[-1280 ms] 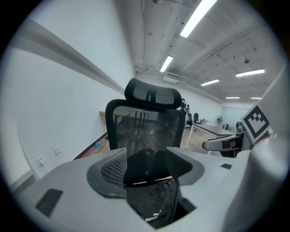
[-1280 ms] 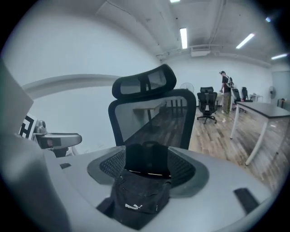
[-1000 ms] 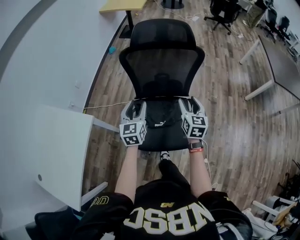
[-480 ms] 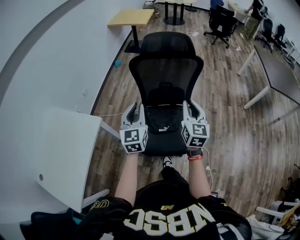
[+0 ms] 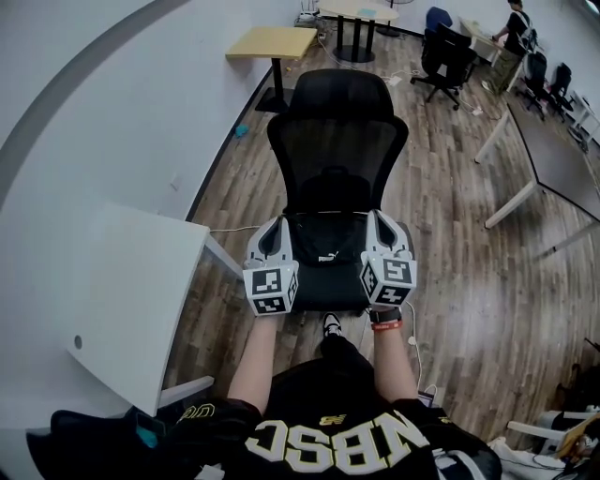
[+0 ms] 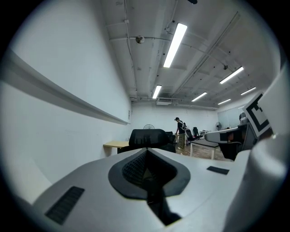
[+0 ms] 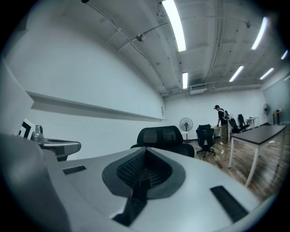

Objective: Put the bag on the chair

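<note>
A black bag [image 5: 326,246] with a small white logo lies on the seat of the black mesh office chair [image 5: 337,141]. My left gripper [image 5: 279,225] and right gripper [image 5: 375,218] hover level on either side of it, above the seat's front. Both jaws have just been closing and now stand shut with nothing between them. In the left gripper view the left gripper [image 6: 147,168] has its pads together, with the chair's headrest [image 6: 148,137] beyond. The right gripper view shows the right gripper [image 7: 144,170] the same way, facing that chair [image 7: 164,136].
A white table [image 5: 131,300] stands close at the left, against the white wall. On the wood floor behind are a wooden table [image 5: 272,42], another office chair [image 5: 448,58] and a grey desk [image 5: 553,141]. A person [image 5: 516,28] stands far back.
Both grippers have come up and back from the bag, which stays on the seat. Their jaws have closed. The head view has tilted up a little.
</note>
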Available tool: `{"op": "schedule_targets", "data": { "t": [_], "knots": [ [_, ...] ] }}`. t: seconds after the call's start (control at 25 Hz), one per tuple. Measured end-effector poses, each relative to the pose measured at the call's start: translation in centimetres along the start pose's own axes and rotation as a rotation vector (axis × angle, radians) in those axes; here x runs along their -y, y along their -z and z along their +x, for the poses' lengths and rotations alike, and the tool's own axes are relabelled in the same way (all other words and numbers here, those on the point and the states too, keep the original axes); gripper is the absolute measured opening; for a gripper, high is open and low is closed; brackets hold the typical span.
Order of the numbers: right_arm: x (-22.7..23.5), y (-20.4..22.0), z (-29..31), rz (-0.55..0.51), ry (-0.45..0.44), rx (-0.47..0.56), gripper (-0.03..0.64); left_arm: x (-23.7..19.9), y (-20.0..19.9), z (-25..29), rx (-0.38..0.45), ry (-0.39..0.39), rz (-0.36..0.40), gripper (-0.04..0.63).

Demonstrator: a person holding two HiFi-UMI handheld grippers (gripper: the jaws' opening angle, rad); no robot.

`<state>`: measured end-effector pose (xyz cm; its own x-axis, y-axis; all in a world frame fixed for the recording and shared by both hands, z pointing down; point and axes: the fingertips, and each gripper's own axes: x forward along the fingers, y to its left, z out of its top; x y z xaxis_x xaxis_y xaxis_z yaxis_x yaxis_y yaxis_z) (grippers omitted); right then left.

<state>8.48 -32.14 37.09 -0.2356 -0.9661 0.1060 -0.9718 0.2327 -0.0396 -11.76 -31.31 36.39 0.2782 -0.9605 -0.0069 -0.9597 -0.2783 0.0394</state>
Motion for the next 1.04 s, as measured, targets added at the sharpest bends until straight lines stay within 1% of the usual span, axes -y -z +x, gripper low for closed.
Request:
{"op": "schedule_targets", "data": {
  "t": [0.12,0.28,0.48,0.8,1.04],
  "knots": [
    [-0.5,0.4,-1.2,0.0,-0.01,-0.007,0.009,0.2,0.3,-1.2,-0.006,-0.004,-0.004,0.015],
    [-1.4,1.2,-2.1,0.021,-0.036,-0.018,0.009,0.8,0.4,-2.3,0.001,0.012,-0.01,0.015],
    [-2.6,1.4,-2.2,0.011,-0.045,-0.019,0.009,0.8,0.1,-3.4,0.016,0.027,0.002,0.015],
    [-5.3,1.9,-2.2,-0.017,-0.087,-0.036,0.009,-1.4,0.7,-4.9,0.009,-0.014,-0.014,0.015],
    [-6.0,1.3,-1.9,-0.034,-0.115,-0.039,0.009,-2.5,0.3,-4.4,0.013,-0.042,-0.024,0.015]
  ]
}}
